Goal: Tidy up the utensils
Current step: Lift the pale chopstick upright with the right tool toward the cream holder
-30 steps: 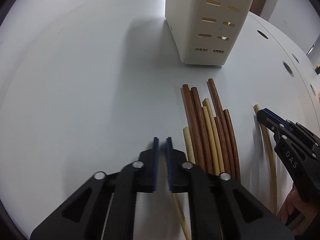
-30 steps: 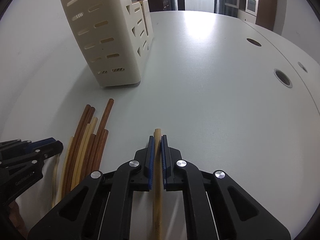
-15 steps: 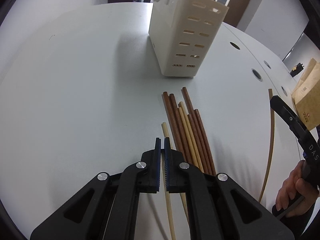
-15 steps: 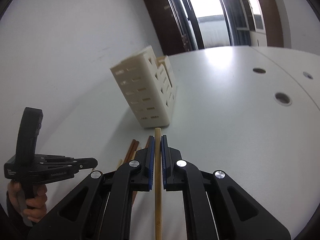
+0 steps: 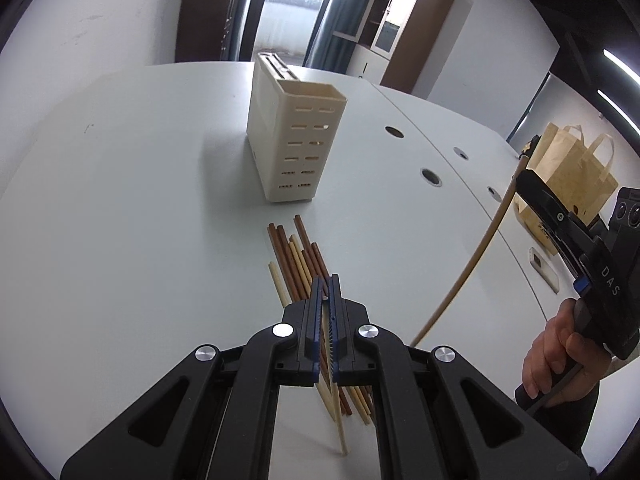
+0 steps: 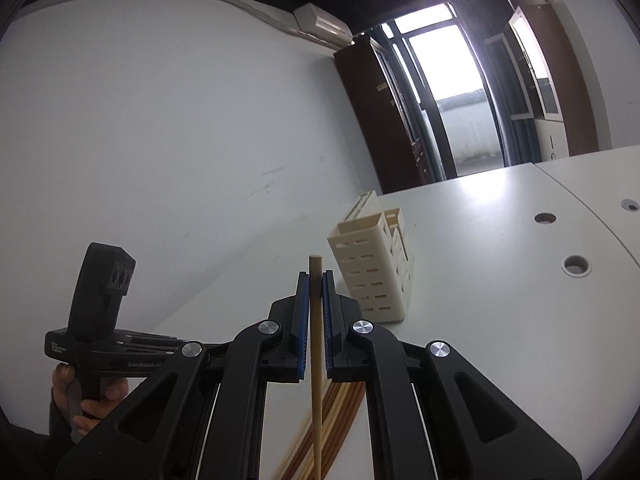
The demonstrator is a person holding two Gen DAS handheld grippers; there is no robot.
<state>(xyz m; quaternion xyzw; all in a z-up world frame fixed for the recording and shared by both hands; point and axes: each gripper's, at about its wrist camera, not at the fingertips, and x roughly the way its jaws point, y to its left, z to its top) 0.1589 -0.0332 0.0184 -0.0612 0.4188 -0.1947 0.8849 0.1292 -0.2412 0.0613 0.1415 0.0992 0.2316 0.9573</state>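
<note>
My left gripper (image 5: 326, 280) is shut on a pale chopstick (image 5: 336, 392), which slants down from the jaws toward the white table (image 5: 140, 220). Under it lies a pile of brown and pale chopsticks (image 5: 294, 256). A cream slotted utensil holder (image 5: 296, 140) stands upright beyond the pile. My right gripper (image 6: 315, 274) is shut on a tan chopstick (image 6: 316, 360), held well above the table with its tip poking past the pads. In the left wrist view that right gripper (image 5: 528, 184) is at the right, its chopstick (image 5: 460, 280) trailing down. The holder (image 6: 372, 276) stands ahead and slightly right.
Round cable holes (image 5: 431, 177) dot the table's right half. A brown paper bag (image 5: 572, 176) and a small white block (image 5: 542, 266) sit at the far right. A white wall (image 6: 180, 140) runs along the table's left side. A hand (image 5: 560, 360) holds the right gripper.
Both grippers have risen from the table and tilted up, each lifting a chopstick out of the pile. The holder now looks farther and lower in both views.
</note>
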